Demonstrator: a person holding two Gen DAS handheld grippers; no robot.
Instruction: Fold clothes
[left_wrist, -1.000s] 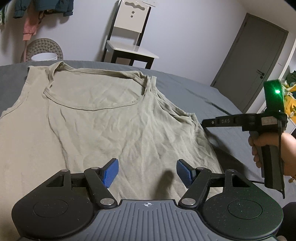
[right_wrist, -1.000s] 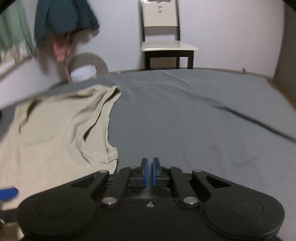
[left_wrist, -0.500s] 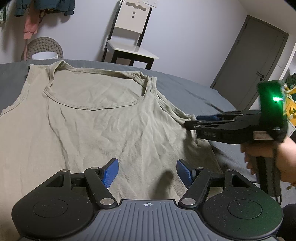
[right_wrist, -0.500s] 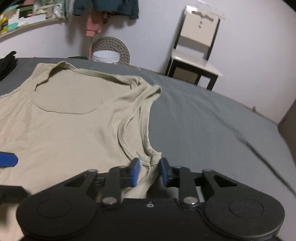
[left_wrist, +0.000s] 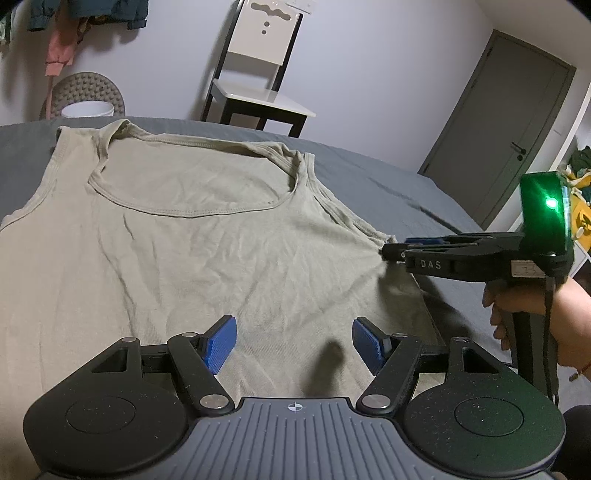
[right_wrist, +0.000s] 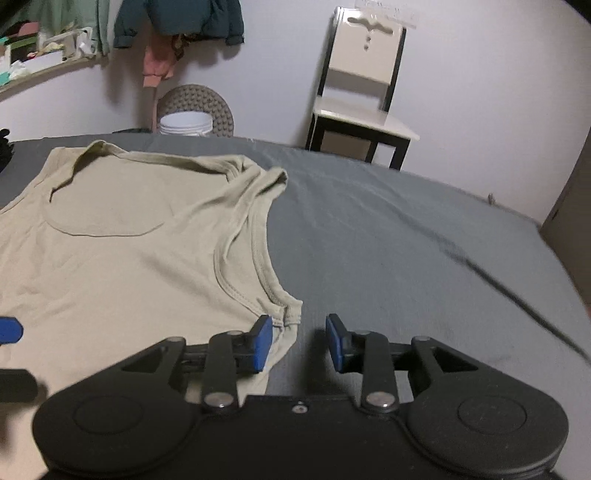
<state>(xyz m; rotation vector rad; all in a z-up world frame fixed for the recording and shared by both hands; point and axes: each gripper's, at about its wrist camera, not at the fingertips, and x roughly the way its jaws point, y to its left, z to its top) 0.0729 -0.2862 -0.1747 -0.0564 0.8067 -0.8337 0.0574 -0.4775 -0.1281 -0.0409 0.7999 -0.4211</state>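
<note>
One grey fabric-covered bed surface (right_wrist: 388, 236) is filling most of both views. One olive-beige sleeveless cotton tank top (left_wrist: 192, 258) is lying spread flat on it, front up, with its two shoulder straps pointing toward the far wall and its scooped neckline facing the cameras; light creases are running across the body. Beyond the bed, one white-seated chair with a black frame (left_wrist: 258, 85) is standing against the pale wall, and one grey closed door (left_wrist: 498, 122) is showing at the right in the left wrist view. One round brown nubbed panel (right_wrist: 195, 107) is leaning at the wall behind one white bucket (right_wrist: 184, 123). Several garments (right_wrist: 177, 26) are hanging on the wall above them, blurred.

Two handheld grippers are in view. The black left gripper with blue pads (left_wrist: 293, 345) is hovering over the lower part of the tank top, its two fingers standing wide apart and gripping nothing. The black right gripper with blue pads (right_wrist: 299, 341) is sitting at the garment's right armhole corner, its two fingers spread partway, one pad over the cloth edge and the other over bare bed, with nothing clamped between them. In the left wrist view, one hand (left_wrist: 532, 317) is holding that gripper's handle, and one green light (left_wrist: 550, 203) is glowing on its body.
</note>
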